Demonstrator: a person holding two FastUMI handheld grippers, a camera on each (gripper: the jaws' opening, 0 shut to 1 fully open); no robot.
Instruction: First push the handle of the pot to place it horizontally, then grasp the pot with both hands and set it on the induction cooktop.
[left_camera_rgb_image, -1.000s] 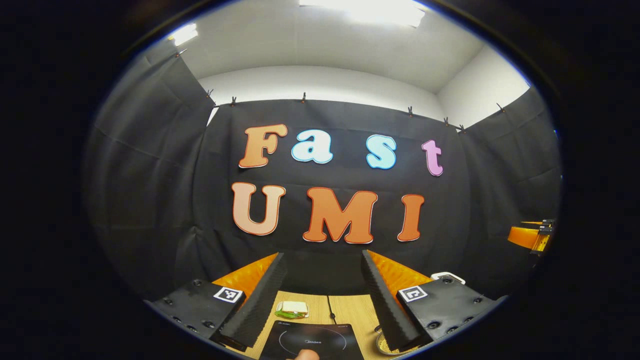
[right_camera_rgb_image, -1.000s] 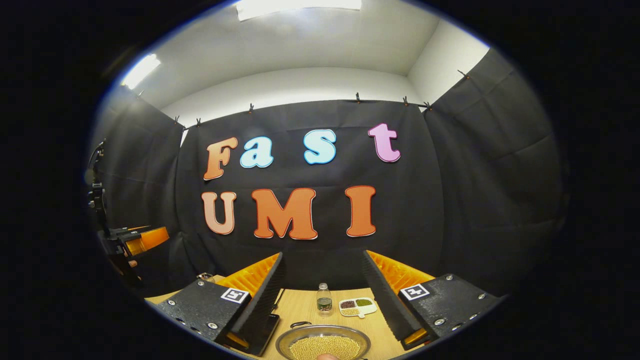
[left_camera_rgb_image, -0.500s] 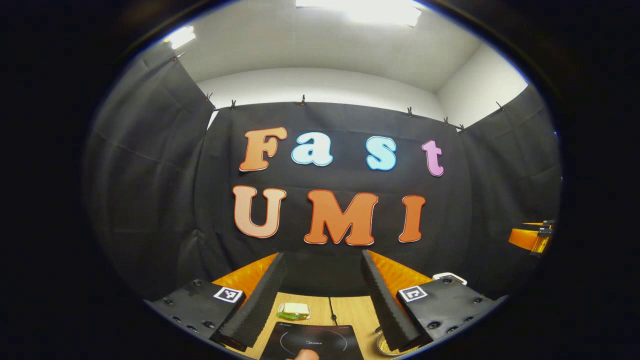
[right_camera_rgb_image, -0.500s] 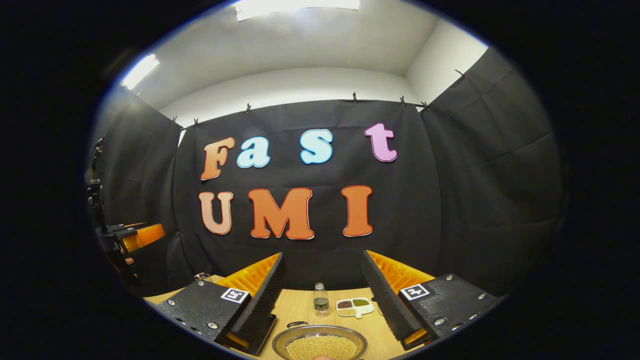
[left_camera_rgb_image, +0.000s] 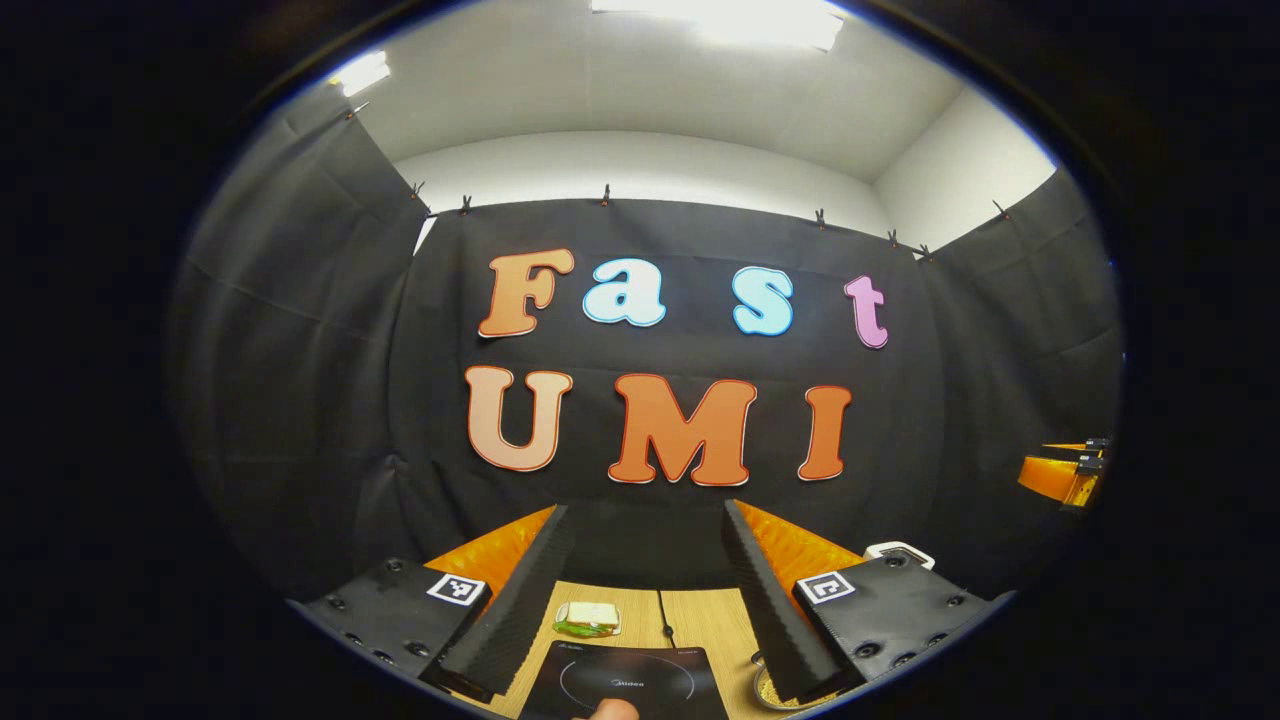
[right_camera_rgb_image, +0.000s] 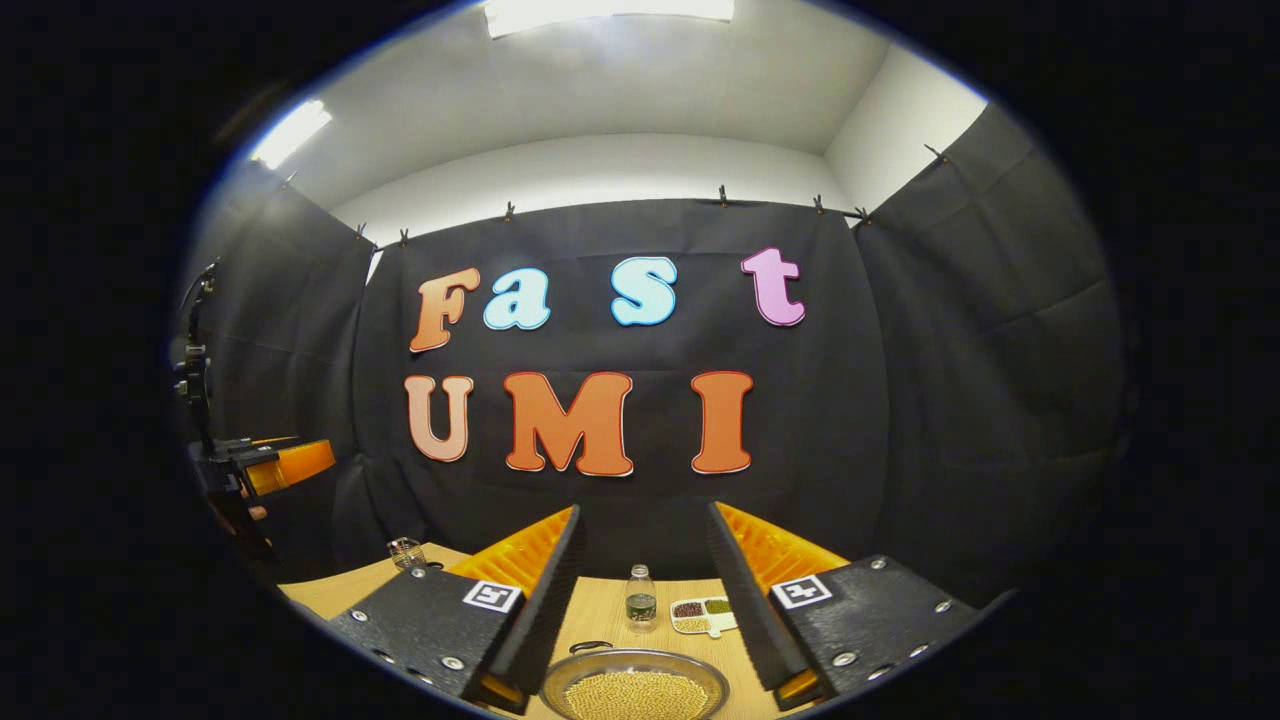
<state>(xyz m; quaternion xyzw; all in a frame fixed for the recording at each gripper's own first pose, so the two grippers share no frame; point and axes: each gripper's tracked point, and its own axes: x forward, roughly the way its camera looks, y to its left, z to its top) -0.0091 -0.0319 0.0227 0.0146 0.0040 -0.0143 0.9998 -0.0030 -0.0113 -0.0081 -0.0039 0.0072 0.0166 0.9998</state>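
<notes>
A shallow metal pot (right_camera_rgb_image: 636, 692) filled with yellow beans sits on the wooden table, low between the fingers of my right gripper (right_camera_rgb_image: 643, 510), which is open and empty above it. A small dark handle (right_camera_rgb_image: 590, 647) shows at the pot's far left rim. The black induction cooktop (left_camera_rgb_image: 626, 684) lies flat below my left gripper (left_camera_rgb_image: 644, 508), also open and empty. A slice of the pot's rim (left_camera_rgb_image: 762, 686) peeks out beside the left gripper's right finger. A person's fingertip (left_camera_rgb_image: 610, 710) shows at the cooktop's near edge.
Beyond the cooktop lie a sandwich (left_camera_rgb_image: 588, 618) and a thin cable (left_camera_rgb_image: 662, 622). Behind the pot stand a small bottle (right_camera_rgb_image: 640, 600) and a white divided dish (right_camera_rgb_image: 705, 615). A glass (right_camera_rgb_image: 403, 552) stands at the table's far left.
The right gripper's fingers have come slightly closer together, and its view has shifted, showing more of the table's left side. The left gripper has barely moved.
</notes>
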